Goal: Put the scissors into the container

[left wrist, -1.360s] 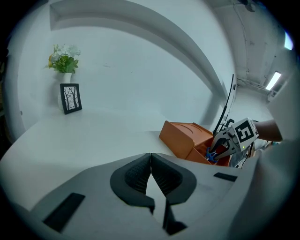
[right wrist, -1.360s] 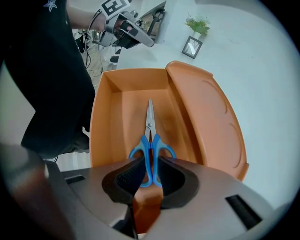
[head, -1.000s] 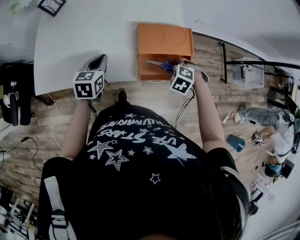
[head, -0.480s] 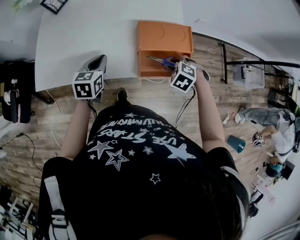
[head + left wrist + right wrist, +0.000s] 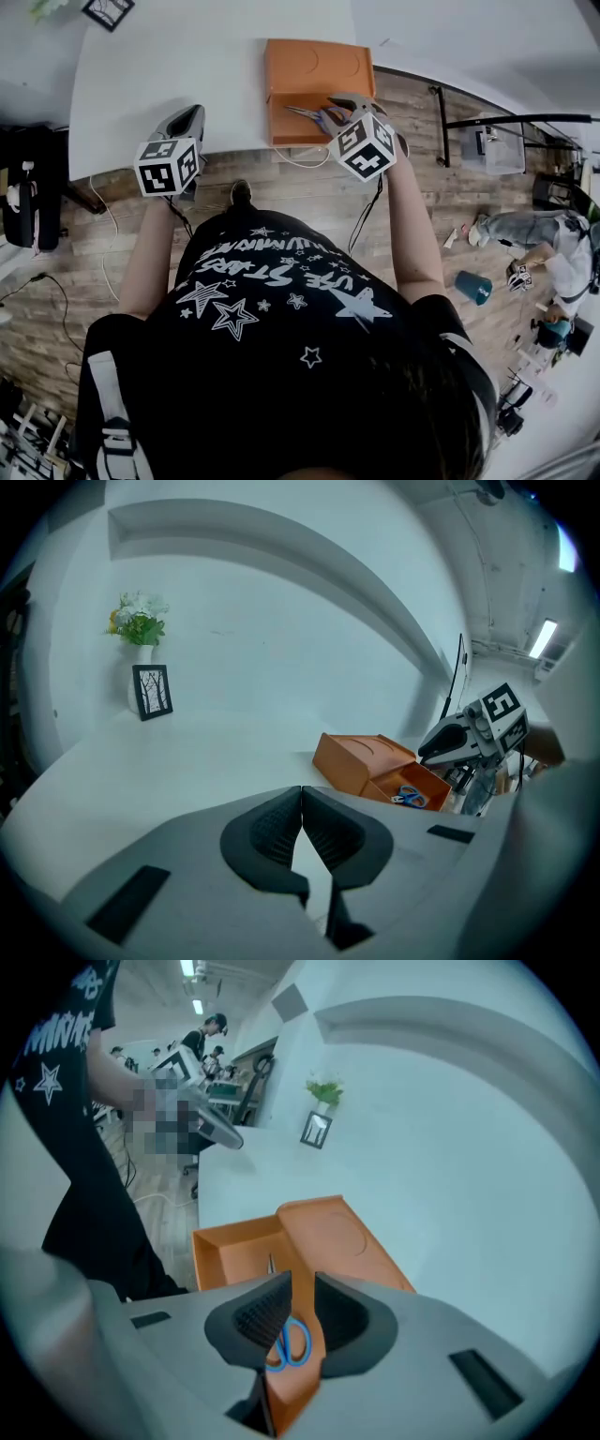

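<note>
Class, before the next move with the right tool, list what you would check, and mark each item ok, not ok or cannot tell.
1. Scissors lying inside the orange container: ok.
2. Right tool jaws apart, holding nothing: ok.
3. Right tool clear above the scissors: ok.
4. Left tool shut, empty, away from the container: ok.
5. Container fully on the table: cannot tell; it sits right at the edge.

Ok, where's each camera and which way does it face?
Head view: on the head, facing steeply down; torso, arms, left gripper, right gripper.
Left gripper view: rides that gripper, facing across the table to the container; shut jaws.
Right gripper view: rides that gripper, facing into the container; open jaws.
All share container and scissors.
</note>
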{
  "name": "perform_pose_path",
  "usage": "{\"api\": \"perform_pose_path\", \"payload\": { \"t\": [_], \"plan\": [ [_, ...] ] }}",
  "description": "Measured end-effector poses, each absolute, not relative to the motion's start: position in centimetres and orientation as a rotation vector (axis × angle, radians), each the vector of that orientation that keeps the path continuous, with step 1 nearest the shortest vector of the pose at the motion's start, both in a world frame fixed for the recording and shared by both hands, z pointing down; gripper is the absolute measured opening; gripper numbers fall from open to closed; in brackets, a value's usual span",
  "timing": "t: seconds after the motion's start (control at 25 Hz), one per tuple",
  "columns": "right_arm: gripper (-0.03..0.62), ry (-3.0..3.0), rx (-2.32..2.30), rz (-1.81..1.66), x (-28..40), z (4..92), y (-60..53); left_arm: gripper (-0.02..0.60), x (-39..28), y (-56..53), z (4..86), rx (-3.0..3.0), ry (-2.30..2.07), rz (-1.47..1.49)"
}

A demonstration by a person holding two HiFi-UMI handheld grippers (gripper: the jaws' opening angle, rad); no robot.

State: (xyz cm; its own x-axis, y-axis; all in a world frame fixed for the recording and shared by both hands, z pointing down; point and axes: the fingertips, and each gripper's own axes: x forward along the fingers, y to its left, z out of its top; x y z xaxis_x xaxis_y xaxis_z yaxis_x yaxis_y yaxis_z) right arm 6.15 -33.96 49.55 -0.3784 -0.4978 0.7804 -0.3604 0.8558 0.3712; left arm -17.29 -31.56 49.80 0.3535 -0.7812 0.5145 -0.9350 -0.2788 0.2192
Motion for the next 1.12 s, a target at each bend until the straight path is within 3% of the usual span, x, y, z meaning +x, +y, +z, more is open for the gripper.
{"api": "perform_pose_path", "payload": {
  "t": [0.48,1.12],
  "plan": [
    [0.057,-2.249,1.05,-0.04,5.9,43.6,-34.2,0.02,-16.3,-29.8,46.9,2.195,-1.523,0.366],
    [0.054,-2.402,1.278,0.219,6.3,42.5,-27.7,0.02,-14.2,-23.7,45.3,2.235,-1.552,0.338]
  ]
}}
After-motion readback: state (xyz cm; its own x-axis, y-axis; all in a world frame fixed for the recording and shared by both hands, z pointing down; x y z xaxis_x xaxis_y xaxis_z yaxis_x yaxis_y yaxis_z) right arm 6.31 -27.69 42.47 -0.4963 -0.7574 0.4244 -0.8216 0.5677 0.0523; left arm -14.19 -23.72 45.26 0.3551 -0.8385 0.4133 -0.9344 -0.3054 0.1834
